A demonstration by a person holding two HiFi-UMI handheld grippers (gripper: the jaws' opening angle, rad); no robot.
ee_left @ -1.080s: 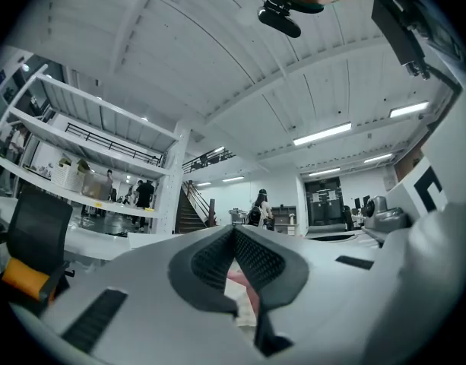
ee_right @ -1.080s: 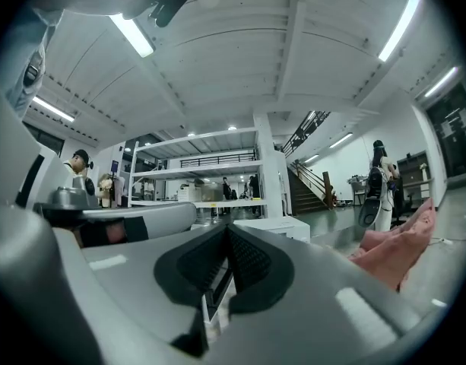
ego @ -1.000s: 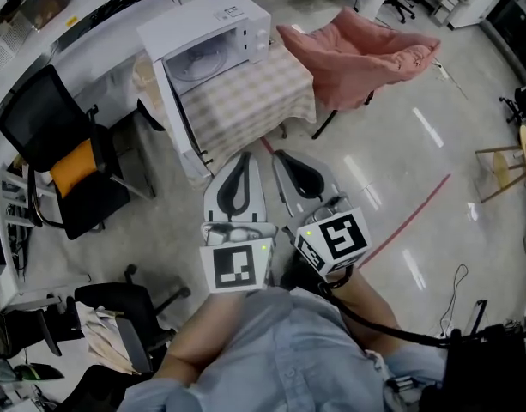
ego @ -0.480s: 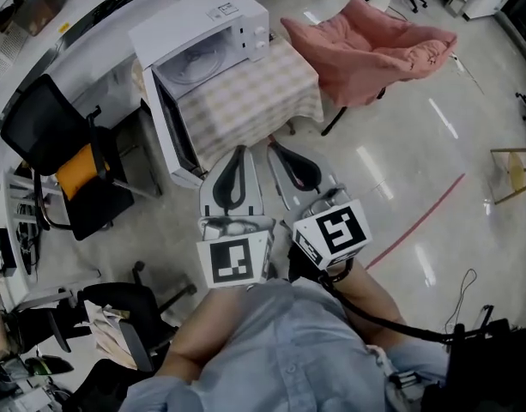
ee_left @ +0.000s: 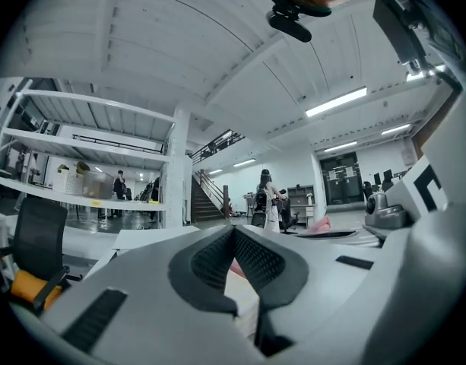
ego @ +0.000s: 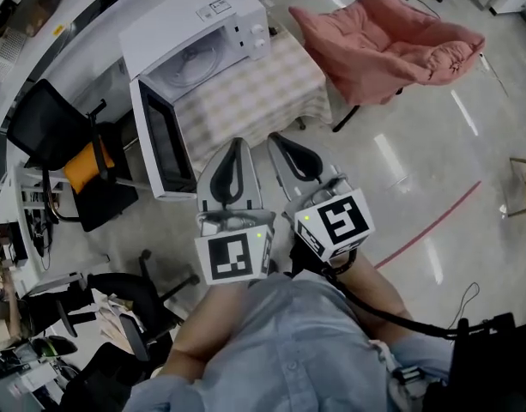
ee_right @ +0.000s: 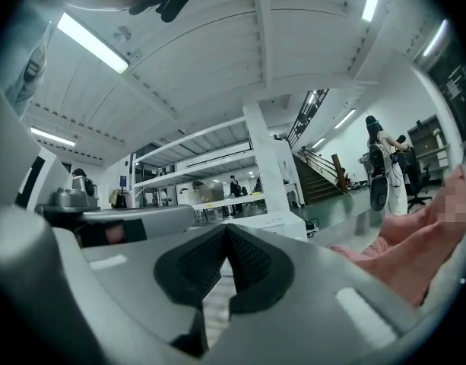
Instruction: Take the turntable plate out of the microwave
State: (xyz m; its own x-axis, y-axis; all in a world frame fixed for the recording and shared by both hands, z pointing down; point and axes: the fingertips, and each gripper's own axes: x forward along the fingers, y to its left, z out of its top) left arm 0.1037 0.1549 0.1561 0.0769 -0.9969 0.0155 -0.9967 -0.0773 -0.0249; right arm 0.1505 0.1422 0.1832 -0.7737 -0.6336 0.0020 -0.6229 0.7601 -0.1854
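Note:
The white microwave (ego: 194, 20) stands on a small table with a checked cloth (ego: 254, 93). Its door (ego: 160, 140) hangs open to the left. Inside the cavity lies the glass turntable plate (ego: 194, 61). My left gripper (ego: 237, 142) and right gripper (ego: 274, 136) are held side by side in front of the table, short of the microwave and touching nothing. In the left gripper view the left gripper (ee_left: 233, 229) has its tips together with nothing between them. The right gripper (ee_right: 227, 226) shows the same in its own view.
A pink beanbag chair (ego: 391, 41) sits right of the table. A black office chair with an orange cushion (ego: 69, 157) stands left of the open door, and another chair (ego: 117, 303) is at lower left. A red line (ego: 434, 221) crosses the glossy floor.
Both grippers have moved forward toward the table, staying side by side and shut. The microwave and its open door now sit closer and lower in the head view.

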